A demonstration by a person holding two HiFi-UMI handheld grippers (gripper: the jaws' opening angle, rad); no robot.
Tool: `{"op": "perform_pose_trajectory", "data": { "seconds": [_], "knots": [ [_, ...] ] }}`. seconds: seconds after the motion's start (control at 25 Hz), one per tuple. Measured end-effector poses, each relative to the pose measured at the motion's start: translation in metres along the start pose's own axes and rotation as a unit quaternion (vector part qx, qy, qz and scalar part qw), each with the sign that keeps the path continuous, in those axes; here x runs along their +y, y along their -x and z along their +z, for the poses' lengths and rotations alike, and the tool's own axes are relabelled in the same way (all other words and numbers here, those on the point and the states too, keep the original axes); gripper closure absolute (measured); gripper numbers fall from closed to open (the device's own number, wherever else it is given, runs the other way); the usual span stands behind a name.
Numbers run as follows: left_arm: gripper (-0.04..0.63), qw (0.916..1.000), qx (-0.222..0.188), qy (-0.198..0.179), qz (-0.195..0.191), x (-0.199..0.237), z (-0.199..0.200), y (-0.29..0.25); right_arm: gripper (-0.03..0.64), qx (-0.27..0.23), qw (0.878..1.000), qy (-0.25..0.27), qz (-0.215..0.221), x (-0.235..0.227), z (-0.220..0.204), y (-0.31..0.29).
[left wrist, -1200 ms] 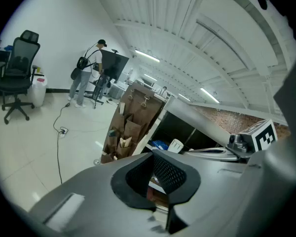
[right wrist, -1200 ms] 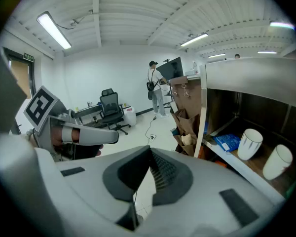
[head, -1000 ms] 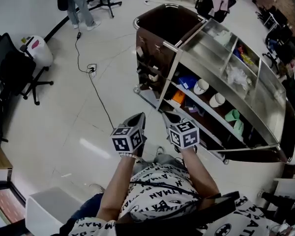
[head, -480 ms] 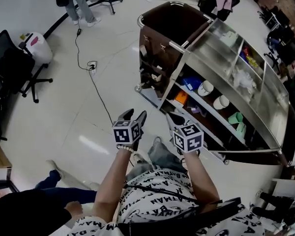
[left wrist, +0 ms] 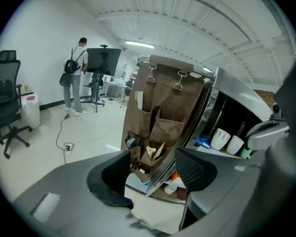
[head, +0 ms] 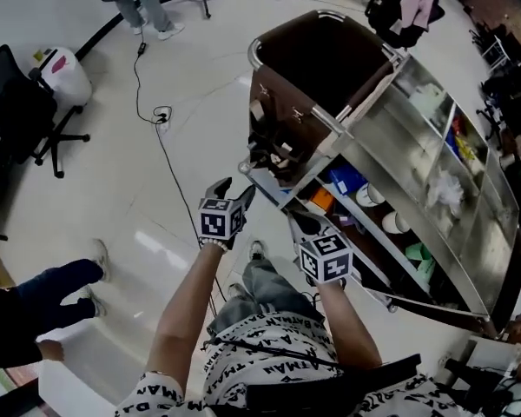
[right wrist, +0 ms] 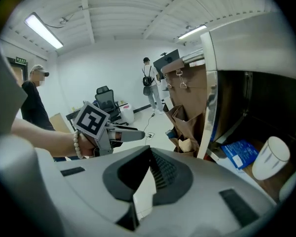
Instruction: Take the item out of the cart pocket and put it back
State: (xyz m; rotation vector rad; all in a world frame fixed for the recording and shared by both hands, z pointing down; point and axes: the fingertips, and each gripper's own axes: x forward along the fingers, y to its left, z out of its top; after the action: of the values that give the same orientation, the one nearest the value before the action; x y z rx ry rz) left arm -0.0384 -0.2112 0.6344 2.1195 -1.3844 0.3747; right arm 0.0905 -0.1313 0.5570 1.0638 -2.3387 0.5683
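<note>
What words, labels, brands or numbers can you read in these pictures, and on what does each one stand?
"BATMAN": printed over and over on the person's shirt, head view; several copies are cut off by folds.
Green sign over the doorway, right gripper view: too small to read.
Blue packet, right gripper view: its print is too blurred to read.
Nothing else legible.

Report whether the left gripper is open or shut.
Open: the left gripper has just been opening; its fingers stand wide apart, nothing between them, the cart's pockets visible beyond.
</note>
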Motion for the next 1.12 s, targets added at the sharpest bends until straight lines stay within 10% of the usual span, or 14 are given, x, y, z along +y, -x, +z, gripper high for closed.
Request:
{"op": "perform_pose_trajectory", "data": {
  "seconds": [1.12],
  "knots": [
    [0.387, 0.9847, 0.091, -0.146, -0.028, 0.063, 0.007, -0.202, 0.614, 0.055, 0.998, 0.015, 0.033, -0.042, 0.013, -0.125]
  ]
}}
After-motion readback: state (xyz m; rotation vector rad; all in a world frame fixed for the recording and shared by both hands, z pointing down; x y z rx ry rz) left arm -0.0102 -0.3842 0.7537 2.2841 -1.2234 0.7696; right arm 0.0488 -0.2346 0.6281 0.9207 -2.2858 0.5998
